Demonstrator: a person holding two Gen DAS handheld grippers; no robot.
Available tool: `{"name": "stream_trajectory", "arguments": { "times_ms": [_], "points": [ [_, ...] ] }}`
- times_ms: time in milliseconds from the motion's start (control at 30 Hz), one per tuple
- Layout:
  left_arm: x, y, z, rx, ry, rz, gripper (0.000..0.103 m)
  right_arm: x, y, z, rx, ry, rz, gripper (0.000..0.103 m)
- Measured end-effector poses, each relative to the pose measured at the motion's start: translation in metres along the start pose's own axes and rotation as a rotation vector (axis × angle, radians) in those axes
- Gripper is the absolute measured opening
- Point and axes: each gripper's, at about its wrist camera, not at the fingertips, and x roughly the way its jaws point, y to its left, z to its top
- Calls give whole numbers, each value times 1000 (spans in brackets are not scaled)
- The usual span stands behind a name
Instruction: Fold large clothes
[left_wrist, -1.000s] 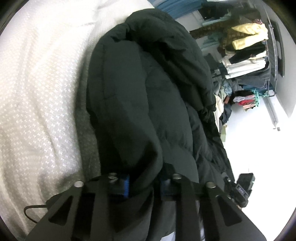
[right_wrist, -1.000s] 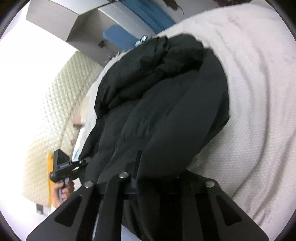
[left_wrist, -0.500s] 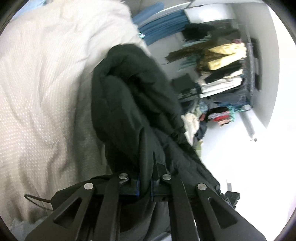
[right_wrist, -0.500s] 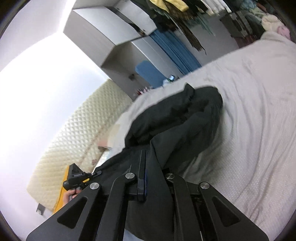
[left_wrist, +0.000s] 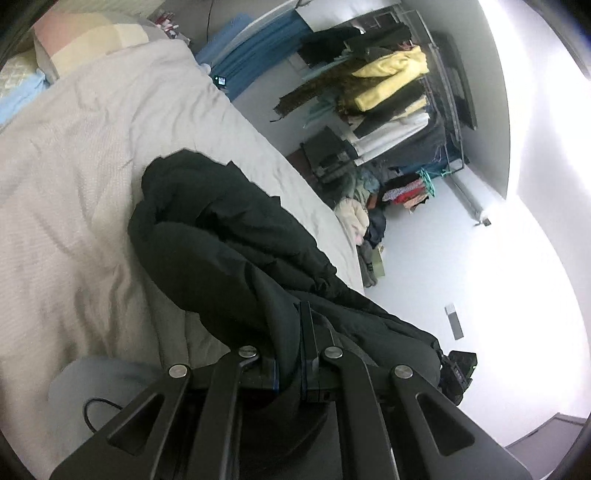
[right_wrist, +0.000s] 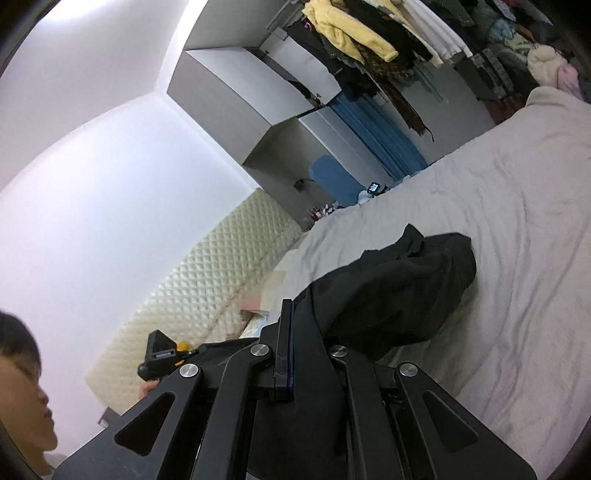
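A black padded jacket (left_wrist: 229, 236) hangs between both grippers, its far end still resting on the pale bed cover (left_wrist: 74, 155). My left gripper (left_wrist: 295, 332) is shut on one part of the jacket's hem. My right gripper (right_wrist: 299, 332) is shut on another part of the black jacket (right_wrist: 399, 288), whose bunched far end lies on the bed cover (right_wrist: 517, 258). In the right wrist view the left gripper's body (right_wrist: 162, 356) shows at the lower left, held in a hand. The right gripper's body (left_wrist: 458, 373) shows at the lower right of the left wrist view.
A clothes rack (left_wrist: 391, 92) full of garments stands past the bed, with a heap of clothes (left_wrist: 365, 225) on the floor below. A quilted headboard (right_wrist: 207, 295), pillows (left_wrist: 74, 48) and grey cupboards (right_wrist: 255, 96) are at the bed's head. A person's head (right_wrist: 18, 387) is at the left edge.
Both grippers have risen and pulled back with the jacket's edge, drawing it up off the bed. The jaws, slightly apart a second ago, have pinched tight on the fabric. More of the room shows.
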Motion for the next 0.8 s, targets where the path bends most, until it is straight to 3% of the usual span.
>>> {"name": "stream_trajectory", "arguments": {
  "times_ms": [333,500,800],
  "points": [
    [-52,-40,-28,74,6,53,5,-34,29,-7,13,-31,-3,3],
    [-33,-38,1,16,11,55,6,-12,9,15,62,-17,-31,4],
    [38,-13,98,-81,39,199,11,81,-75,85,239,2,-148,5]
  ]
}}
